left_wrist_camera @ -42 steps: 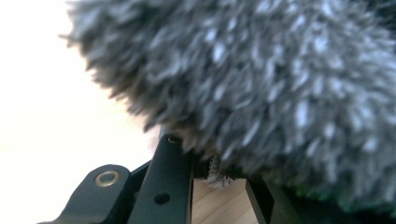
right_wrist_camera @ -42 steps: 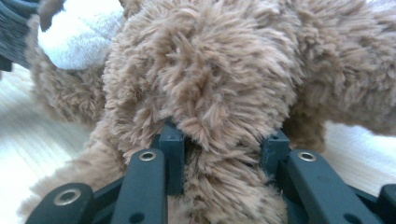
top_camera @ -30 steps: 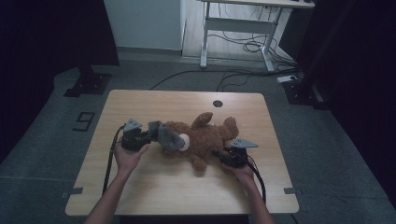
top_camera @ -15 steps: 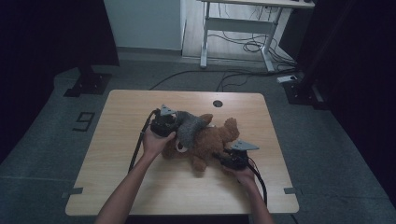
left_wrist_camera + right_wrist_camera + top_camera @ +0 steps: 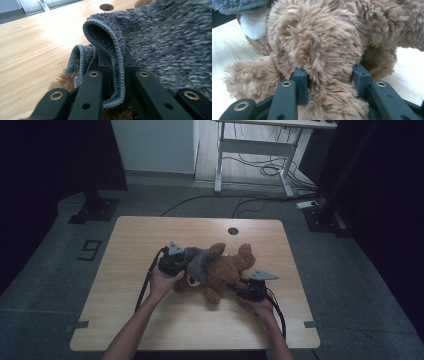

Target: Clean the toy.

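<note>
The brown teddy bear [image 5: 222,272] lies at the middle of the wooden table [image 5: 125,295], a grey knitted garment [image 5: 199,261] draped over its head end. The left gripper [image 5: 176,261] pinches the garment's ribbed hem [image 5: 115,75] between closed jaws. The right gripper [image 5: 248,291], whose jaws have just been opening, clasps the bear's furry limb [image 5: 324,75].

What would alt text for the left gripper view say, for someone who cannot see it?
Two black jaws of the left gripper pinch the ribbed hem of a fuzzy grey knitted garment, which spreads up and to the right. A wooden table with a round hole lies behind, and brown plush fur peeks out beneath the knit.
</note>
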The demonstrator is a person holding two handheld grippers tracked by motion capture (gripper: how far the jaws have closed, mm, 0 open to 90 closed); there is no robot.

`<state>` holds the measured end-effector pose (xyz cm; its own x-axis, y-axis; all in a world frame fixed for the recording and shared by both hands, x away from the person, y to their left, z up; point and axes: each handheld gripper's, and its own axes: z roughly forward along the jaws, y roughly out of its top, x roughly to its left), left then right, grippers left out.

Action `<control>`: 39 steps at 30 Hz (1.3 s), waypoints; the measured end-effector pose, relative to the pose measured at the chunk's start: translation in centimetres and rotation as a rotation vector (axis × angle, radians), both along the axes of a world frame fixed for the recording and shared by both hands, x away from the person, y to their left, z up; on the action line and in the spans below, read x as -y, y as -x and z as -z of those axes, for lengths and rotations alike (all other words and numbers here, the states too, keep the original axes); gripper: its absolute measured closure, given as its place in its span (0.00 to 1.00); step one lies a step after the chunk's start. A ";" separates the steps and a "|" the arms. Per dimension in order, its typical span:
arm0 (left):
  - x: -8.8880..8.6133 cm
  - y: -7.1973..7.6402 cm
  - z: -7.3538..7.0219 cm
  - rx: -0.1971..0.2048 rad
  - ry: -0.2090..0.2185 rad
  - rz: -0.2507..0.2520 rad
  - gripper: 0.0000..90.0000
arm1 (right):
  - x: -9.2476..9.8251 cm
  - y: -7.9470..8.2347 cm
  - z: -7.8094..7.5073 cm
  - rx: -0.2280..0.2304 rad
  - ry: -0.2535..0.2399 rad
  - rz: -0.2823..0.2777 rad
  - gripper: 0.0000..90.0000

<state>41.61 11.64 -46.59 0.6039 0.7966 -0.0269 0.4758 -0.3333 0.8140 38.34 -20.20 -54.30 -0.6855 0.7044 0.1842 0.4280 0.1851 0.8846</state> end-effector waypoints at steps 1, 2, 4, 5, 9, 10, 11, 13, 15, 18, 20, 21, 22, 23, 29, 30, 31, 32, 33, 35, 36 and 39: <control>0.0 0.2 0.1 0.002 -0.001 0.000 0.91 | 0.0 0.0 0.0 -0.003 0.001 0.002 0.62; 0.0 0.5 0.1 0.006 0.000 0.000 0.91 | 0.1 0.0 0.0 -0.005 0.003 0.003 0.61; 0.0 0.9 0.2 0.012 0.002 0.000 0.91 | 0.2 0.0 -0.1 -0.013 0.012 0.005 0.56; 0.0 1.1 0.3 0.016 0.002 -0.002 0.91 | 0.2 0.1 -0.2 -0.015 0.016 0.003 0.54; -0.1 1.9 0.4 0.026 0.009 0.001 0.92 | 0.8 0.4 -0.7 -0.048 0.010 -0.005 0.43; -0.1 2.0 0.4 0.028 0.012 0.002 0.92 | 1.0 0.6 -0.8 -0.050 0.005 0.002 0.40; -0.2 2.2 0.5 0.031 0.016 0.001 0.92 | 1.1 0.6 -0.9 -0.050 0.008 0.005 0.38; -0.2 2.5 0.6 0.036 0.020 -0.001 0.92 | 1.3 1.0 -1.3 -0.041 0.004 0.031 0.34; -0.2 2.8 0.6 0.041 0.024 -0.002 0.92 | 1.8 1.3 -2.0 -0.032 -0.041 0.056 0.32; -0.2 3.4 0.7 0.052 0.027 0.001 0.92 | 2.3 1.5 -3.2 -0.027 -0.105 0.073 0.30; -0.2 3.8 0.8 0.058 0.024 0.003 0.92 | 1.8 1.4 -3.7 -0.031 -0.115 0.067 0.27; -0.2 4.0 0.8 0.060 0.023 0.003 0.92 | 1.3 1.3 -3.8 -0.035 -0.117 0.061 0.26; -0.2 4.2 0.8 0.062 0.021 0.002 0.92 | 0.7 1.2 -3.8 -0.041 -0.115 0.058 0.23; -0.2 4.3 0.8 0.062 0.022 0.003 0.92 | 0.1 1.0 -3.8 -0.044 -0.099 0.067 0.20; -0.6 4.5 0.9 0.048 0.047 0.013 0.92 | -2.1 -0.3 -3.2 -0.097 -0.056 0.130 0.14; -0.6 4.5 0.9 0.046 0.051 0.013 0.92 | -2.3 -0.5 -3.0 -0.121 -0.045 0.120 0.15; -0.6 4.5 0.9 0.046 0.052 0.014 0.92 | -2.6 -0.6 -2.8 -0.131 -0.027 0.115 0.15; -0.6 4.6 0.9 0.047 0.050 0.014 0.92 | -2.8 -0.7 -2.6 -0.134 -0.012 0.115 0.18; -0.6 4.7 1.0 0.049 0.052 0.014 0.92 | -2.9 -0.6 -2.6 -0.124 -0.004 0.114 0.23; -0.7 4.8 1.0 0.048 0.062 0.016 0.92 | -2.9 -0.5 -2.5 -0.109 0.007 0.106 0.34; -0.8 4.8 1.0 0.045 0.071 0.016 0.92 | -2.8 -0.4 -2.4 -0.102 0.009 0.103 0.38; -0.8 5.0 0.7 0.036 0.086 0.020 0.91 | -2.6 -0.1 -2.1 -0.084 0.000 0.095 0.48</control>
<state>36.64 12.49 -47.32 0.6217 0.7799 -0.0724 0.4397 -0.2710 0.8563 38.43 -17.63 -52.24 -0.5980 0.7653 0.2380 0.5158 0.1402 0.8452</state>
